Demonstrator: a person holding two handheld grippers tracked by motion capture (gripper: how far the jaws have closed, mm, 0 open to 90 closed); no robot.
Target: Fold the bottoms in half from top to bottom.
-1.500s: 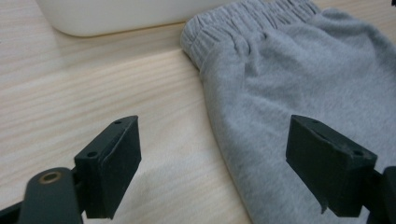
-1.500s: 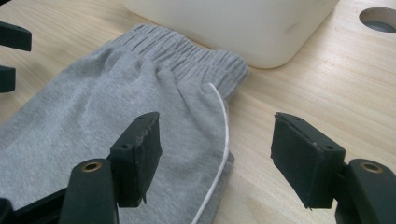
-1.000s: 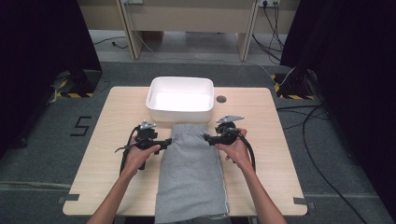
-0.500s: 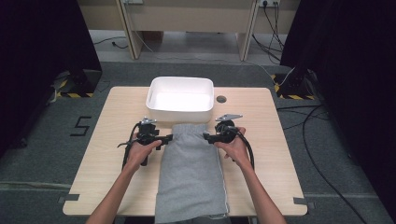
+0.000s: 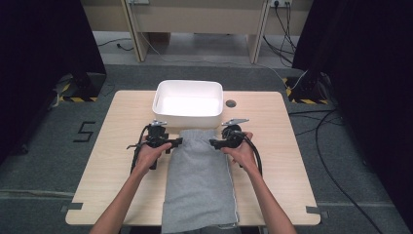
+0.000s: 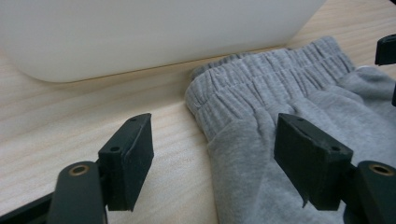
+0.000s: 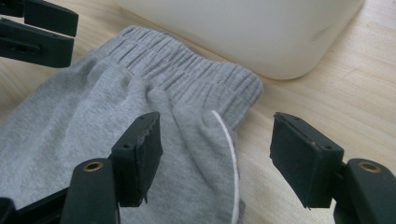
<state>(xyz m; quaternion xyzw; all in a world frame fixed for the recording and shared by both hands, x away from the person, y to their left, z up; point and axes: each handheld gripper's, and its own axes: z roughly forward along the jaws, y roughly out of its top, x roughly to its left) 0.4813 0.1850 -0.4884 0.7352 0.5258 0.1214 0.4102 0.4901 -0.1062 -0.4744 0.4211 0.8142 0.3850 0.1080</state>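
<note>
We are working on a pair of grey sweatpants (image 5: 200,180) lying flat on the wooden table (image 5: 277,161), the elastic waistband (image 6: 266,81) pointing away from us and sitting just beside the near wall of the white bin (image 5: 187,103), the legs running back toward us and hanging over the table's near edge. We are bringing the left gripper (image 5: 171,143) to the left corner of the waistband and the right gripper (image 5: 217,143) to the right corner; both are standing wide open and gripping nothing. In the left gripper view, one jaw is over bare wood and the other over the fabric, so the cloth edge is lying between them; the right gripper view mirrors that, with the white side stripe (image 7: 229,140) between its jaws. We are judging the risk to lie in the closing: if the jaws are riding too high, they may pinch only the top layer, and the pants would open up or slide instead of lifting cleanly. Uneven bites at the two corners could skew the cloth, and a forward push could bunch the waistband against the bin or nudge the bin.
</note>
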